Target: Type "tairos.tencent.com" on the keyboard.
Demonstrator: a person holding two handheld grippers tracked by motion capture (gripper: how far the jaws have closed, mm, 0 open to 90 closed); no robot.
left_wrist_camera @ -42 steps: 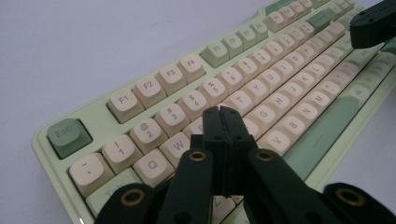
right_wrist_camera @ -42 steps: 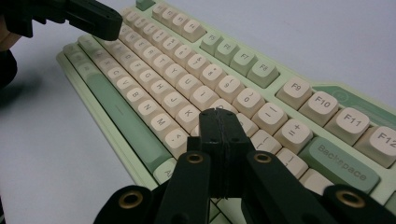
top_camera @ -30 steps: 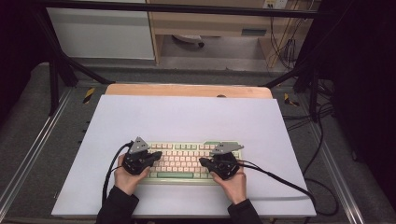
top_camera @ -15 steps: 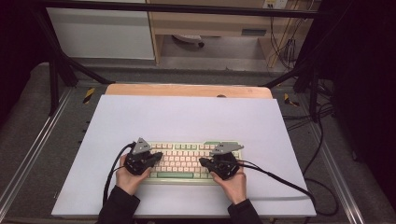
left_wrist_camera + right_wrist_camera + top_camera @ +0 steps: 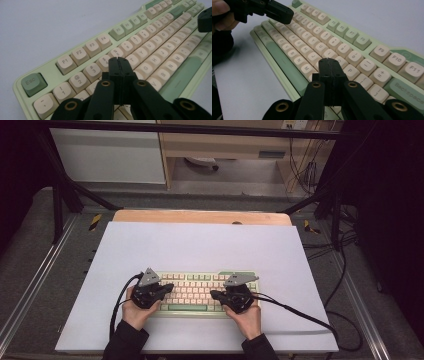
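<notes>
We find the keyboard [image 5: 192,291] lying in the lower middle of the high view, on the pale mat [image 5: 200,245], its long axis running left to right across the frame.

The left gripper [image 5: 167,286] sits over the keyboard's left end, its tip pointing toward frame right. The right gripper [image 5: 216,294] sits over the right end, its tip pointing toward frame left. Each hand is thus nearest its own half of the board, and the central keys lie between the two tips.

In the left gripper view, the jaws are pressed together with nothing between them. Their joined tip [image 5: 118,60] stands just over the number row near the 4 and 5 keys. In the right gripper view, the jaws are likewise pressed flat together and hold nothing. Their tip [image 5: 329,60] stands in the lower centre of the frame, over the keys right of the letter block.

We cannot tell whether either tip touches a key. We judge that any key press calls for a short downward move.
</notes>
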